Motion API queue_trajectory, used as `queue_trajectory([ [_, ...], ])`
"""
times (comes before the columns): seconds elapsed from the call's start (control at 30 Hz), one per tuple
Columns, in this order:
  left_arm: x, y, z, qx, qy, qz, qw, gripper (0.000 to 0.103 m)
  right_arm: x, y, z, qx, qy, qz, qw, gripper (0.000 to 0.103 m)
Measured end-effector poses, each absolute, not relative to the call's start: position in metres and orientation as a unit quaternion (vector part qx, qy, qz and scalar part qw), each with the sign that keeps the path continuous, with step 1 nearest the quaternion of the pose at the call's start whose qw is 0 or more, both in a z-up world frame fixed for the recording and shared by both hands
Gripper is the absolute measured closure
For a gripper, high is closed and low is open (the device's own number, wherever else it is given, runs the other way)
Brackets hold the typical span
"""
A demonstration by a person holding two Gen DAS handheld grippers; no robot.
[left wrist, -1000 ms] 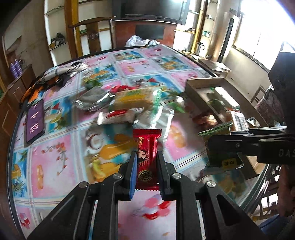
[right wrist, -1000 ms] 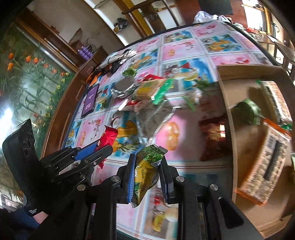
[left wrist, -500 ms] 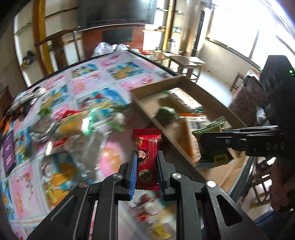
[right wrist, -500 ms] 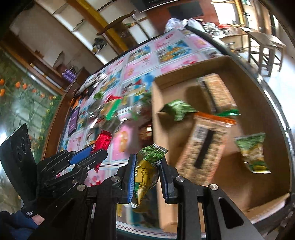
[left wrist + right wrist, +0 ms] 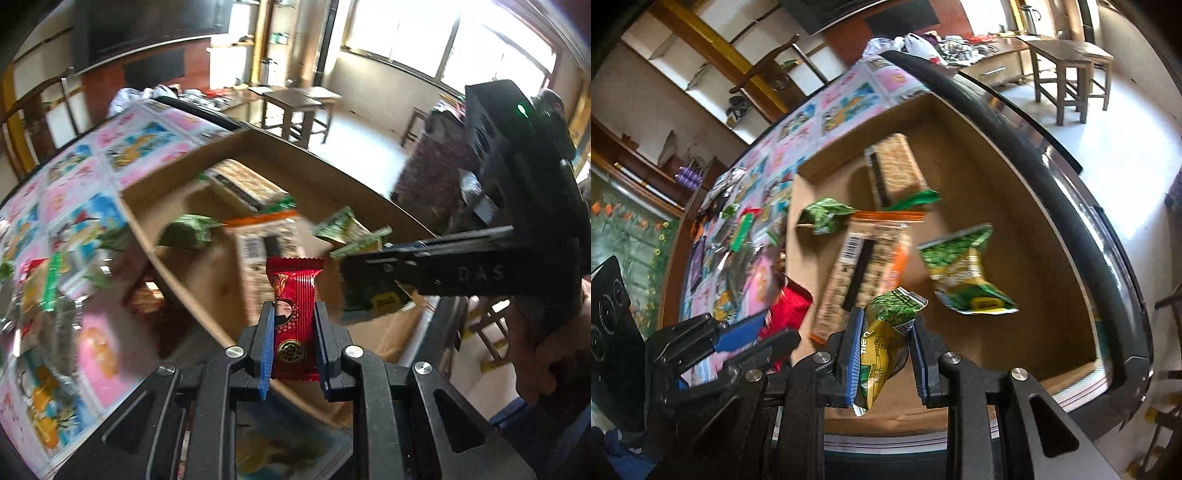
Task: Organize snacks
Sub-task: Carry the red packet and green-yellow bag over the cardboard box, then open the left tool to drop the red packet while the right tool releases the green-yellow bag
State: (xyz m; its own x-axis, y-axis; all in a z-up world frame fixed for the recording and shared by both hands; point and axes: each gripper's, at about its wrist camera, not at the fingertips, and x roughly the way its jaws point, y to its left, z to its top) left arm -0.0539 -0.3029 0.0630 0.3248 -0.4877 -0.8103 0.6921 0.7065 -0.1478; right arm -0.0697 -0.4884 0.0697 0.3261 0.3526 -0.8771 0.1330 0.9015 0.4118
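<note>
Jaws of left gripper [image 5: 293,336] pinch a light, crinkly red sachet [image 5: 295,314] mid-body; right gripper [image 5: 886,354] likewise clamps a soft green-yellow packet [image 5: 884,343] over the cardboard tray [image 5: 1015,206].

Bare cardboard box [image 5: 1027,258] floor right of the green-yellow packet [image 5: 964,273].

I see a red snack packet [image 5: 293,317] standing upright, pinched, above the cardboard box [image 5: 1015,206]. A green-yellow packet [image 5: 882,347] hangs crumpled over it too. Inside lie two cracker packs and two green packets.
</note>
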Motion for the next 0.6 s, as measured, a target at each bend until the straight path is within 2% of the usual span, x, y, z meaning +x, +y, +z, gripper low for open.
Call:
queue_trajectory([
  [0.53,-0.055,-0.331,0.046,0.127,0.466,-0.392,0.783,0.084,-0.068,-0.51,0.063,0.199,0.588,0.045,0.783,0.075],
  [0.6,-0.055,-0.331,0.046,0.126,0.465,-0.391,0.784,0.081,-0.068,-0.511,0.065,0.198,0.588,0.044,0.783,0.075],
])
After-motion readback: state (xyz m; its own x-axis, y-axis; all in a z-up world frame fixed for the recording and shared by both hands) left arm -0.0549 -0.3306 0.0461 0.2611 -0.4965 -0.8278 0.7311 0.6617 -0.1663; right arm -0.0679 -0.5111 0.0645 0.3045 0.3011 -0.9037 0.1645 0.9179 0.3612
